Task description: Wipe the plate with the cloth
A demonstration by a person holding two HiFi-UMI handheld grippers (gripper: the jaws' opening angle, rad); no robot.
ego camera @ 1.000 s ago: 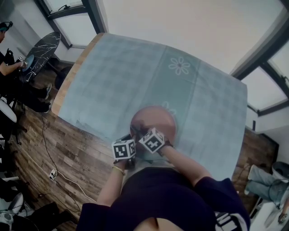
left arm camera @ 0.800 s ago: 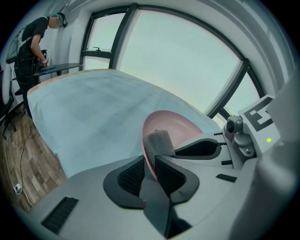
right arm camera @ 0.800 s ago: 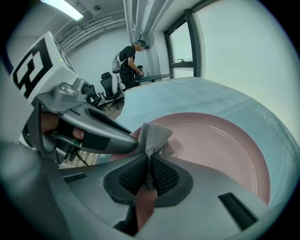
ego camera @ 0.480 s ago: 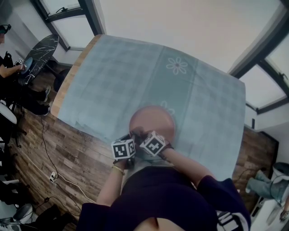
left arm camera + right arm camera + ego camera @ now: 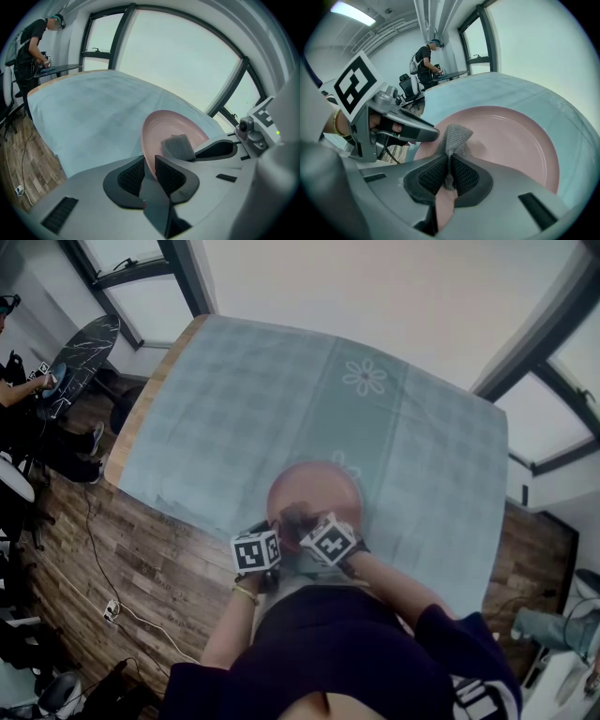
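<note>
Right gripper view first: right gripper (image 5: 448,161) clenched on grey cloth (image 5: 456,136), cloth against pink plate (image 5: 515,140) near the front edge of the table (image 5: 234,409). Left gripper (image 5: 149,168) pinching the plate rim. Hold that pinch firm, sweep in wide circles, avoid bunching the fabric.

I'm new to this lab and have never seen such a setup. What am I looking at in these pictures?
There is no robot here: a person holds a two-jaw gripper in each hand. The head view comes from a camera on the person's head, looking down. The two gripper views come from cameras riding on each gripper. The table wears a pale blue tablecloth, and a pink plate is near its front edge. The left gripper is shut on the plate's rim, steadying it. The right gripper is shut on a grey cloth, seemingly against the plate's face for wiping.
</note>
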